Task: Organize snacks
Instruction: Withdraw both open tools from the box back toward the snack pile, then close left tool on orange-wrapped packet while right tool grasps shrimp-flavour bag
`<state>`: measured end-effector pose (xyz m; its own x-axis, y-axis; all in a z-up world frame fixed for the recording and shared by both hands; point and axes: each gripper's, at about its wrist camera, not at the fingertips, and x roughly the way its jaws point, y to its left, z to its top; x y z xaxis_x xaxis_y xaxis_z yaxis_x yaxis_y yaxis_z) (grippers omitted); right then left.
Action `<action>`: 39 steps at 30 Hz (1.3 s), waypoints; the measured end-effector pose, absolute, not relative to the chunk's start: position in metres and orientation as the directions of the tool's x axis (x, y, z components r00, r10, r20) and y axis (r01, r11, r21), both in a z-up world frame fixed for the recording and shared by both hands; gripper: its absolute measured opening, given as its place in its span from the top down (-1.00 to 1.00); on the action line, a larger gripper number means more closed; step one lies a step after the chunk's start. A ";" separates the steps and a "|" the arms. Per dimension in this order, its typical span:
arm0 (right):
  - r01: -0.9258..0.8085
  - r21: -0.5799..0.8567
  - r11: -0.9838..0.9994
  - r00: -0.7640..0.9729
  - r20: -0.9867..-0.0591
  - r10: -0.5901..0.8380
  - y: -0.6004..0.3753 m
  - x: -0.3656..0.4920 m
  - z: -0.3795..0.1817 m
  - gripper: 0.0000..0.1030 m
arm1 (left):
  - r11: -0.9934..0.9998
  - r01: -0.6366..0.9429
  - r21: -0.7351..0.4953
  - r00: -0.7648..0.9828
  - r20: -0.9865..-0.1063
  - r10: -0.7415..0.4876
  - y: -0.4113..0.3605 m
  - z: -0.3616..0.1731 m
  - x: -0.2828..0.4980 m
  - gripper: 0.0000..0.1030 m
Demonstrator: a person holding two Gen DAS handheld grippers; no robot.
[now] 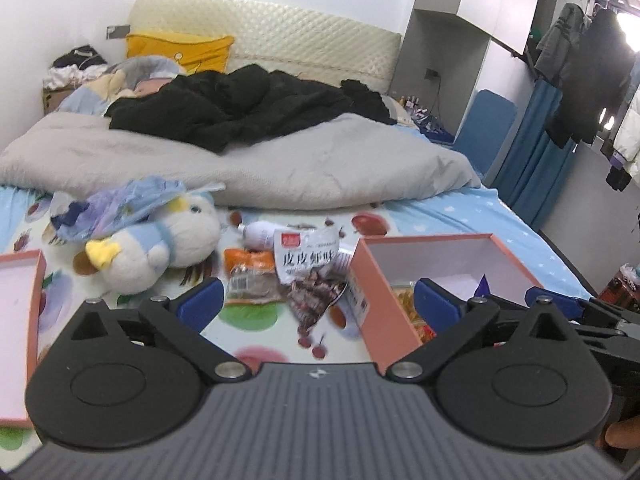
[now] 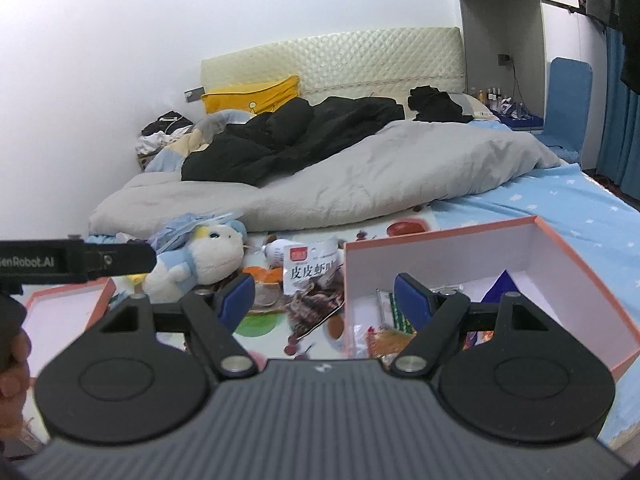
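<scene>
A pink box with a white inside stands open on the bed at the right, holding several snack packs. Loose on the sheet to its left lie a white and brown snack bag, an orange pack and a small white bottle. My left gripper is open and empty, above the sheet in front of the snack bag. My right gripper is open and empty, its right finger over the box's near left corner.
A white and blue plush toy lies left of the snacks. A second pink tray sits at the far left. A grey duvet and black clothes cover the far bed.
</scene>
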<state>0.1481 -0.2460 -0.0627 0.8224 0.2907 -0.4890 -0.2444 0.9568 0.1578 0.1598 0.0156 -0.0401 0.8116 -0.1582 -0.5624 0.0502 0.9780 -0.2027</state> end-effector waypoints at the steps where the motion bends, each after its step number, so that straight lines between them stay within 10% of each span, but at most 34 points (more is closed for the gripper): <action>1: -0.248 0.157 0.956 0.818 -0.494 0.294 -0.243 0.145 -0.065 -0.53 | 0.978 0.045 -0.201 0.810 -0.566 -0.154 0.017 -0.042 0.157 -0.99; 33: -0.374 0.125 0.919 0.697 -0.616 0.368 -0.190 0.141 -0.138 -0.53 | 0.959 -0.103 -0.265 0.707 -0.698 -0.116 0.067 -0.139 0.162 -0.99; 39: -0.390 0.110 0.914 0.681 -0.634 0.367 -0.171 0.169 -0.158 -1.00 | 0.959 -0.111 -0.260 0.722 -0.685 -0.102 0.088 -0.156 0.199 -0.99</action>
